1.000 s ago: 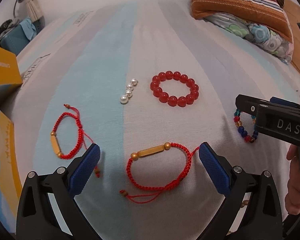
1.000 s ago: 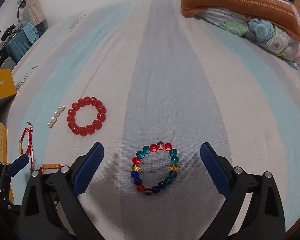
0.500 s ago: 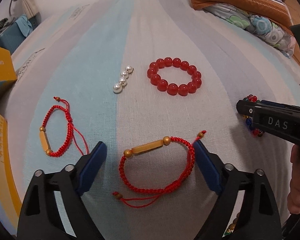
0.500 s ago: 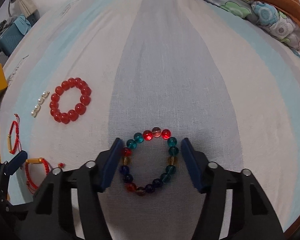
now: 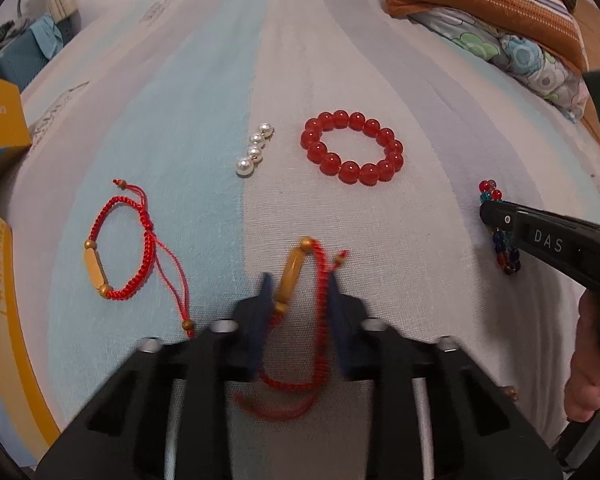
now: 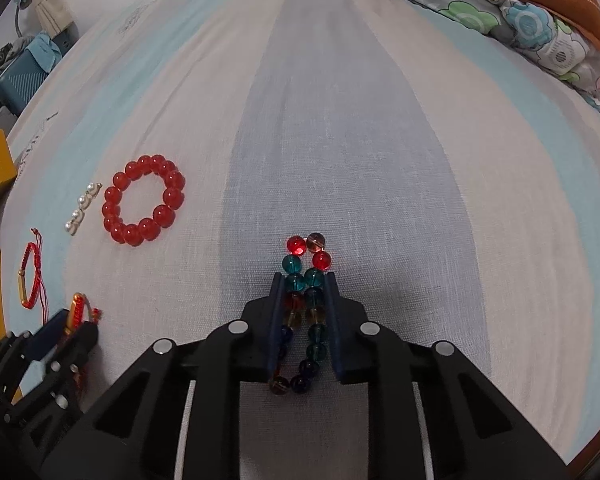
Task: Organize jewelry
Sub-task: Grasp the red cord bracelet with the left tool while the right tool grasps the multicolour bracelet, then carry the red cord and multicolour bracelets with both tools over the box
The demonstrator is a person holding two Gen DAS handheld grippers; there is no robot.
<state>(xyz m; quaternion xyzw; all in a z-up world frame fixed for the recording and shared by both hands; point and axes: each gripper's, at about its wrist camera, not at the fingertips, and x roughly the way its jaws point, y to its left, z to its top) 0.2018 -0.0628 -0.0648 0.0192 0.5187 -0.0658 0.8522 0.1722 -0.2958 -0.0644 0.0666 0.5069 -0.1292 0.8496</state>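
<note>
Left wrist view: our left gripper [image 5: 298, 292], wide open a second ago, now pinches the red cord bracelet [image 5: 300, 280]. Our right gripper [image 6: 303, 304] has likewise closed on the multicolored bead bracelet [image 6: 306, 280]; we judge both ready to lift off the bed [image 6: 340, 120].

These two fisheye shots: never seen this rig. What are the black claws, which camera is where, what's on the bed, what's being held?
No robot here: a person holds a hand-operated two-finger gripper in each hand, and each gripper carries a camera looking forward along its fingers.

In the left wrist view, the left gripper is shut on a red cord bracelet with a gold tube bead. The other gripper enters from the right.

In the right wrist view, the right gripper is shut on the multicoloured bead bracelet, squeezed into a narrow loop.

On the striped bedsheet lie a second red cord bracelet, a short pearl strand and a red bead bracelet. Pillows sit at the far right.
</note>
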